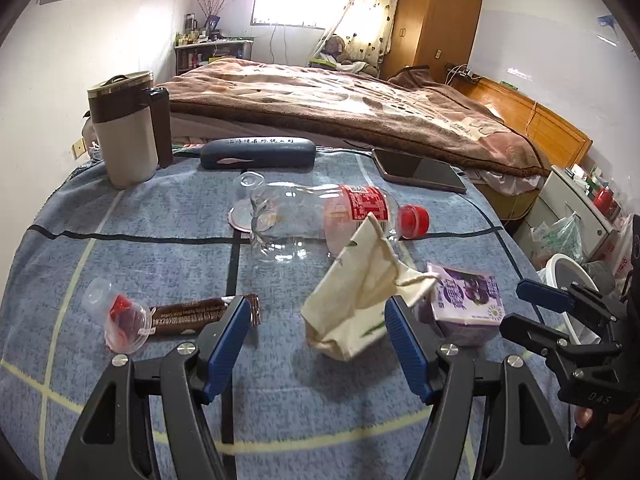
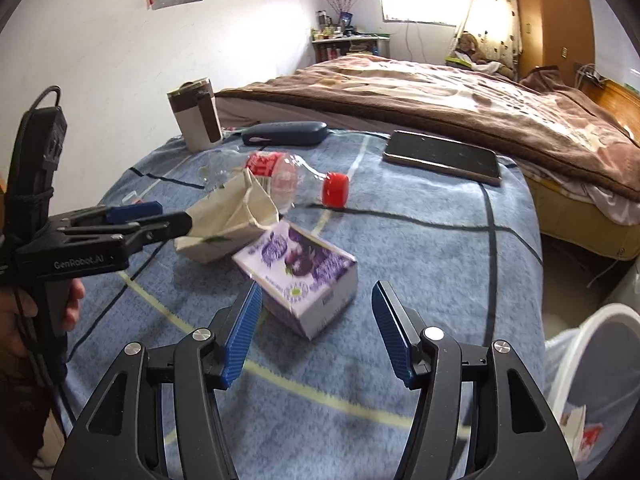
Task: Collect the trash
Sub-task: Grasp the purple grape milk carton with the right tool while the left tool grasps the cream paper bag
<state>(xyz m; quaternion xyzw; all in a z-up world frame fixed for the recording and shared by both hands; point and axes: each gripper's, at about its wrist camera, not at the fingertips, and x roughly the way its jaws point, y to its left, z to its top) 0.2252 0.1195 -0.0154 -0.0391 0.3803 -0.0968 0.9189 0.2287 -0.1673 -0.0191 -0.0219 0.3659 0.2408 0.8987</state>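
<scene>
A crumpled cream paper wrapper (image 1: 352, 304) lies on the blue blanket (image 1: 120, 240). My left gripper (image 1: 316, 312) stands open around it: the right finger is at its edge and the left finger is well clear. A purple drink carton (image 2: 296, 276) sits tilted between the open jaws of my right gripper (image 2: 316, 296), with a gap on its right side. Behind them lies a clear plastic bottle (image 1: 320, 220) with a red cap. A brown snack wrapper (image 1: 200, 316) and a small clear cup (image 1: 120, 320) lie at the left. The left gripper (image 2: 172, 218) also shows in the right wrist view, its tips at the paper wrapper (image 2: 228, 216).
A lidded mug (image 1: 124, 128), a dark glasses case (image 1: 256, 152) and a phone (image 1: 420, 172) sit at the blanket's far edge. A bed (image 1: 360, 100) lies beyond. A white bin (image 2: 600, 360) stands on the floor at the right. A hand (image 2: 24, 312) holds the left gripper.
</scene>
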